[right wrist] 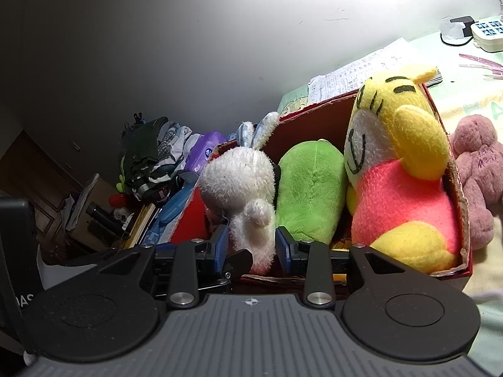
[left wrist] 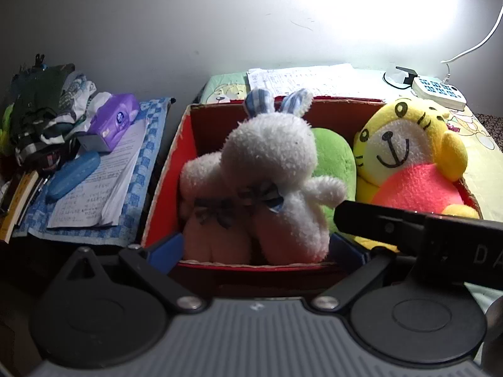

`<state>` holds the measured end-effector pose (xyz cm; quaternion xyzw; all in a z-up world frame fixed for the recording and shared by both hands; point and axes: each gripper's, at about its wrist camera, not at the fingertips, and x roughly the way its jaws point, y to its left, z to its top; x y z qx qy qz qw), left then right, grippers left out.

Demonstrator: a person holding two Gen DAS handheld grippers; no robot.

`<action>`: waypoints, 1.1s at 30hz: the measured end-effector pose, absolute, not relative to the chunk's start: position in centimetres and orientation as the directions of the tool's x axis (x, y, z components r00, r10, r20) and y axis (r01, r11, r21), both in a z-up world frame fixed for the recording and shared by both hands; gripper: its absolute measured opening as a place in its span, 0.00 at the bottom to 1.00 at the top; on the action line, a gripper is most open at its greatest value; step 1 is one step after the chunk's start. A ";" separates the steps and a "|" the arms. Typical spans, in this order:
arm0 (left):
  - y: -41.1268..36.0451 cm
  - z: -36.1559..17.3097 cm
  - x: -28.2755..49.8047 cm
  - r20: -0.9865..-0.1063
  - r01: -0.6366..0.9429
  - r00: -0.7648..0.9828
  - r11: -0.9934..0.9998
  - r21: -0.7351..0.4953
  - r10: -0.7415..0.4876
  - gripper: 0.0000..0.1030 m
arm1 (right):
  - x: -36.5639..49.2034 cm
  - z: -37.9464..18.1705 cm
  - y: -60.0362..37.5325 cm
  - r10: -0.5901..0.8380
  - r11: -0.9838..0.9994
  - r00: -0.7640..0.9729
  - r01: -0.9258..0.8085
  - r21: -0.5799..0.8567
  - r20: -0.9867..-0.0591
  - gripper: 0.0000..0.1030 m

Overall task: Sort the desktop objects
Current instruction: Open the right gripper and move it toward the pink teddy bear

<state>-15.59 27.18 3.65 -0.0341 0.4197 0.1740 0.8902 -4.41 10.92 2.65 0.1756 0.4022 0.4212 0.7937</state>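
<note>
A white plush rabbit point(left wrist: 267, 169) with blue-striped ears stands at the left end of a red cardboard box point(left wrist: 176, 163). Beside it in the box are a green plush point(left wrist: 336, 157) and a yellow tiger plush point(left wrist: 408, 157). My left gripper point(left wrist: 256, 251) is wide open, with a blue finger on each side of the rabbit's legs. In the right wrist view, my right gripper point(right wrist: 251, 246) is shut on the rabbit point(right wrist: 239, 182) at its lower body, next to the green plush point(right wrist: 311, 194) and the tiger point(right wrist: 402, 169). A pink plush bear point(right wrist: 478, 169) lies outside the box point(right wrist: 314, 119), on its right.
To the left a lower surface holds papers point(left wrist: 103, 182), a blue case point(left wrist: 74, 174), a purple tissue pack point(left wrist: 114, 119) and a heap of clothes point(left wrist: 47, 110). Behind the box lie paper sheets point(left wrist: 301, 78) and a white power strip point(left wrist: 440, 92). The wall is close behind.
</note>
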 end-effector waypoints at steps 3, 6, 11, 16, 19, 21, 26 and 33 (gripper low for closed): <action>26.6 4.2 -16.1 -0.749 -0.338 0.595 0.936 0.095 0.291 0.96 | -4.8 2.9 10.3 0.814 0.578 0.328 -0.531 0.619 -0.479 0.35; 26.0 4.9 -16.6 -0.747 -0.325 0.607 0.942 0.079 0.272 0.96 | -5.1 3.4 9.5 0.819 0.573 0.337 -0.536 0.620 -0.465 0.35; 24.5 6.1 -16.8 -0.744 -0.304 0.626 0.952 0.040 0.231 0.96 | -5.5 4.5 7.7 0.824 0.566 0.366 -0.555 0.610 -0.432 0.35; 21.9 7.4 -16.6 -0.728 -0.278 0.650 0.960 0.042 0.220 0.96 | -5.7 5.4 5.1 0.824 0.566 0.397 -0.568 0.597 -0.404 0.36; 20.3 7.8 -16.2 -0.725 -0.260 0.658 0.965 0.035 0.204 0.96 | -5.6 5.8 3.4 0.822 0.569 0.412 -0.572 0.591 -0.394 0.36; 19.2 8.0 -15.9 -0.725 -0.248 0.661 0.968 0.032 0.193 0.96 | -5.5 5.9 2.2 0.819 0.573 0.420 -0.570 0.588 -0.391 0.36; 16.3 8.2 -14.9 -0.725 -0.221 0.668 0.975 0.024 0.169 0.96 | -5.0 6.1 -0.7 0.812 0.583 0.437 -0.559 0.589 -0.388 0.36; 12.0 8.3 -13.2 -0.720 -0.175 0.681 0.984 0.015 0.132 0.96 | -4.0 6.0 -4.6 0.796 0.602 0.459 -0.542 0.586 -0.394 0.36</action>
